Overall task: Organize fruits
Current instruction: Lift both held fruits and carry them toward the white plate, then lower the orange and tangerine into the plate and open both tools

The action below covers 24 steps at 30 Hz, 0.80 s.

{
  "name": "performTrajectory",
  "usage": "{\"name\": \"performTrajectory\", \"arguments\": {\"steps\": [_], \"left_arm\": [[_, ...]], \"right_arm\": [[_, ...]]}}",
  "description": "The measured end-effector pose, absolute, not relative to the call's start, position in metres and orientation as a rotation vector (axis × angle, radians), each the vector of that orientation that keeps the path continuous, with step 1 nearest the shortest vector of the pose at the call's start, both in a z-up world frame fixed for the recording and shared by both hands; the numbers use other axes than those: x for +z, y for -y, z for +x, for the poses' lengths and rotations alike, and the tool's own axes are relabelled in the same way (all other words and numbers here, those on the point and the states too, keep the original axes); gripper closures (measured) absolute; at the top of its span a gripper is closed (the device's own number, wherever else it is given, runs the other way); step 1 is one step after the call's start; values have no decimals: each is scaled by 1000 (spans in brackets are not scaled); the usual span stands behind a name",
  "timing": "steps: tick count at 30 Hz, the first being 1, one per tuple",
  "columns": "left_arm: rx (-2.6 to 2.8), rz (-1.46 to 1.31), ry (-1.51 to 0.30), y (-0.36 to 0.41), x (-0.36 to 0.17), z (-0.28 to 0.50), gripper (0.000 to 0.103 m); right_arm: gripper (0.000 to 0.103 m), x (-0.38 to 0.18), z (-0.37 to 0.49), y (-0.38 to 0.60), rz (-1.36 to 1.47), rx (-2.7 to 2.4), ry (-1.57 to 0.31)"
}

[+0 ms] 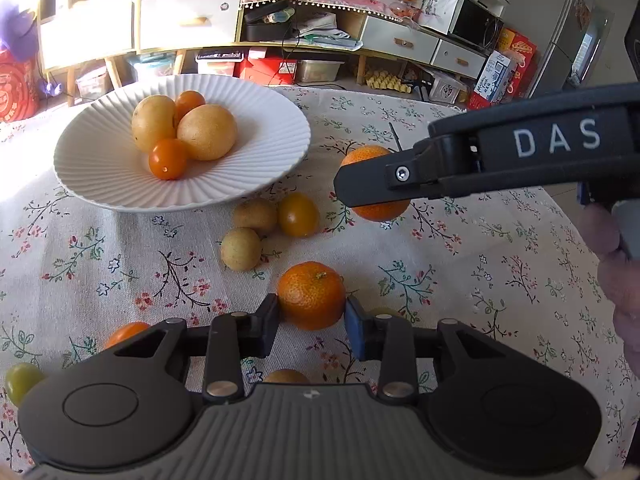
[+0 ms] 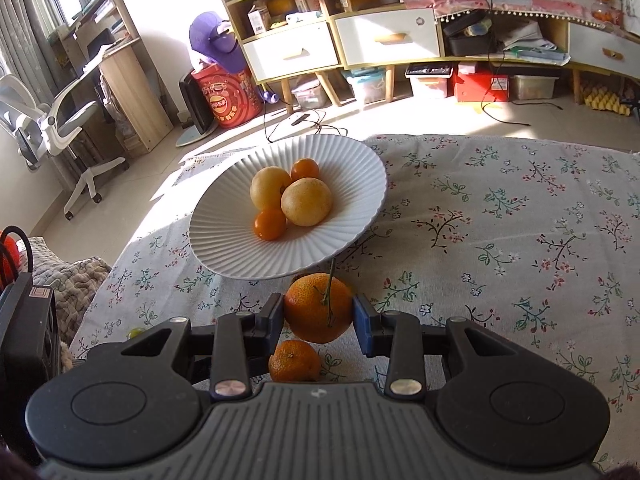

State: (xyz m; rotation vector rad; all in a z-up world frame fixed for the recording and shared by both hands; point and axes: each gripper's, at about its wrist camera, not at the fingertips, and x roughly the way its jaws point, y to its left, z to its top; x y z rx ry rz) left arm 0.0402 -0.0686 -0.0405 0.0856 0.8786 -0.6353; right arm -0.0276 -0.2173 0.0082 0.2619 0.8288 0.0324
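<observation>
The plate [image 1: 100, 176] sits upper left on the counter [image 1: 480, 264], holding four fruits; loose fruits lie below it, toward centre.

In the left wrist view the right gripper [image 1: 374, 184] covers the middle of a mandarin [image 1: 378, 210], so its jaws cannot be seen there. The left gripper's body hides most of a small orange fruit [image 1: 127, 331] and of another fruit [image 1: 285, 376]. A green fruit [image 1: 20, 380] is half hidden beside the body. A hand [image 1: 620, 280] is cut by the right edge. In the right wrist view a second mandarin [image 2: 294, 361] lies partly under the gripper.
</observation>
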Motion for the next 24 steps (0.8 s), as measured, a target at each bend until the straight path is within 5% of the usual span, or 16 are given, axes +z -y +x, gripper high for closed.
{"name": "performTrajectory", "arguments": {"steps": [12, 24], "left_arm": [[-602, -13, -802, 45, -2, 53, 81], [-483, -34, -823, 57, -18, 111, 81]], "right_arm": [[69, 16, -5, 225, 244, 23, -773], [69, -1, 65, 238, 211, 55, -793]]}}
